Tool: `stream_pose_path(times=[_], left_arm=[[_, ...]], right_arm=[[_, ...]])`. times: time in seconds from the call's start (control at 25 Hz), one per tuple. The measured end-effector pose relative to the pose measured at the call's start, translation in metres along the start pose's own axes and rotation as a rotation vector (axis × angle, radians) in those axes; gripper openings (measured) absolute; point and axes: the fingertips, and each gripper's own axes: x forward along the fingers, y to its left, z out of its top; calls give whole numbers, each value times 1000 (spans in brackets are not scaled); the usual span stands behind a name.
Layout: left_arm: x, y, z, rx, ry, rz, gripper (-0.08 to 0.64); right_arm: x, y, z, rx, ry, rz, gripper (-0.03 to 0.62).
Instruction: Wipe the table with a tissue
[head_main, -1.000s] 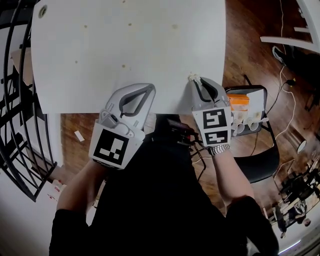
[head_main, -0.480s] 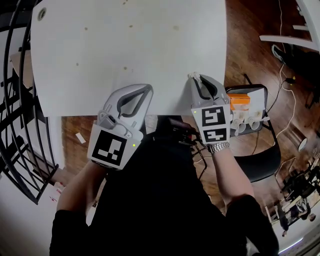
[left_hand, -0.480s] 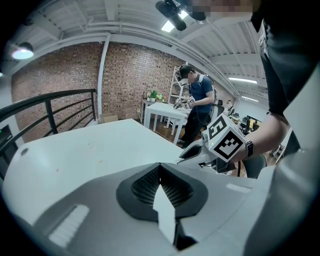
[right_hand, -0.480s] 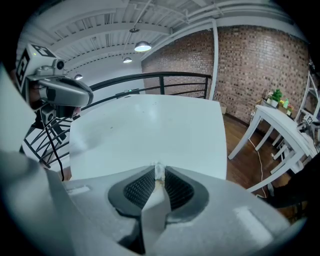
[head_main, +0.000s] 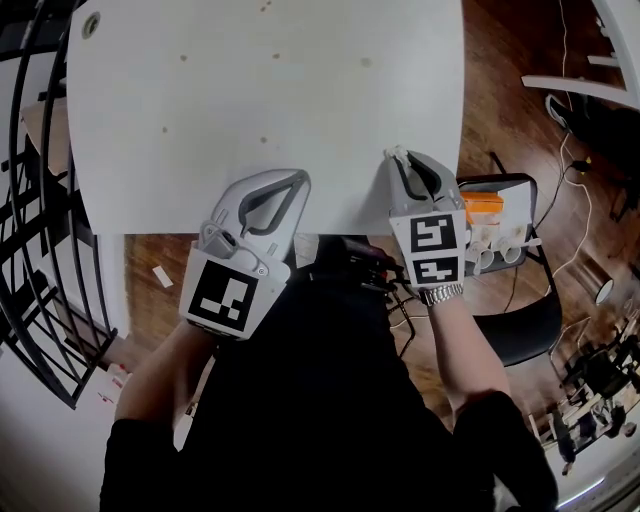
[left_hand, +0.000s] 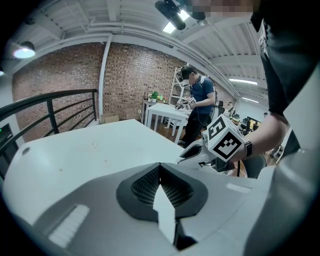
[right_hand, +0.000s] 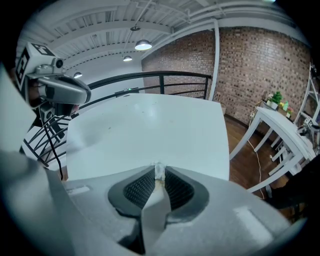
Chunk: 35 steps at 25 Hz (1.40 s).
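My right claw (head_main: 400, 158) is pinched shut on the small tissue wad (right_hand: 159, 171) at the near edge of the counter (head_main: 260, 90) by its right corner, the speckled top all ahead and leftward; my left claw (head_main: 298, 178), closed on nothing, sits along that edge

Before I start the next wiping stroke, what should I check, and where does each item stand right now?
1. Tissue pinched in the right gripper: ok, a small wad sits at the jaw tips.
2. Left gripper empty, jaws together: ok.
3. Dirt located: ok, small brown specks dot the white table.
4. Tissue touching the tabletop: cannot tell; the tip sits at the near edge.
5. Enough tissue exposed to wipe: probably not ok, as only a scrap protrudes.
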Motion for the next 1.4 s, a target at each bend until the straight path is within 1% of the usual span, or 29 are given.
stream_pose_path(times=[0.24,0.44,0.68,0.84,0.92,1.04,1.2,1.4], left_arm=[[-5,8,-3,-2,3,8,17],[-14,22,-6,-14,-1,27,17],[-25,37,-8,-28,-11,47,17],[-33,48,-14,-53,-20,71,17],[-38,53,-19,-71,-28,89,17],[-45,60,-21,-73,-30,98,17],[-53,70,-29,-105,-38,126,17],[-65,80,-34,-128,-44,149,17]], right_arm=[[2,-2,5,16,-10,-6,49],[2,8,24,3,-40,4,49],[7,30,46,-30,-59,40,49],[13,48,55,-57,-59,72,49],[15,59,60,-72,-58,92,49],[20,74,65,-91,-55,117,49],[27,91,72,-115,-53,148,49],[34,111,80,-140,-48,179,49]])
